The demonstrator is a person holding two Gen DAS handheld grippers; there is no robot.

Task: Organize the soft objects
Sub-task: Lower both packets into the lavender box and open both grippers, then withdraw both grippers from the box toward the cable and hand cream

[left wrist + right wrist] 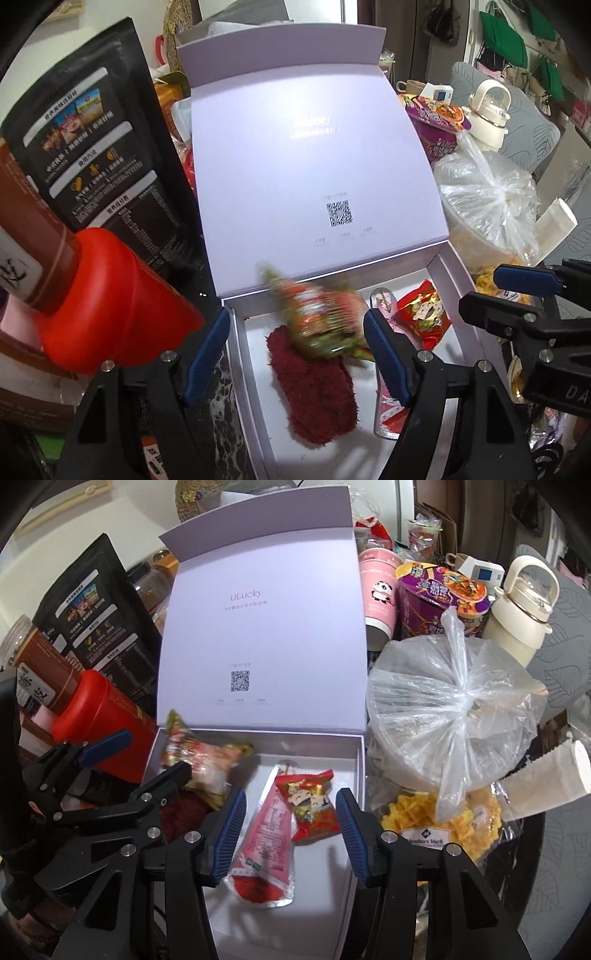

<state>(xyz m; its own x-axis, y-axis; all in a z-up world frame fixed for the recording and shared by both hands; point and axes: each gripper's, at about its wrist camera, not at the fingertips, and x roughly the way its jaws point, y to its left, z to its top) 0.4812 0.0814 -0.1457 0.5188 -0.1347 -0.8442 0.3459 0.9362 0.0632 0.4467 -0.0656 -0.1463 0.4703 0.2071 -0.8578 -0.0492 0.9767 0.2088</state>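
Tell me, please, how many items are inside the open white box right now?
4: a red fuzzy cloth at the left, a green-edged snack packet above it, a pink sauce pouch mid-box, and a red candy packet on its right. More may be hidden.

Clutter rings the scene on a dark marbled tabletop [221,402] with pale veins. Back left, a tall black printed pouch [92,147] stands behind a red-lidded jar [110,295]. Over on the right, a knotted clear plastic bag [454,701] sits over a round container, just beside a purple instant-noodle cup [439,594] and a pink panda cup [380,590]. A cream water bottle [517,613] stands further right, against a grey leaf-patterned chair [524,122]. Green bags [506,37] hang on the far wall in the left wrist view. A woven basket [192,498] peeks up behind. Light is soft, indoor, even.
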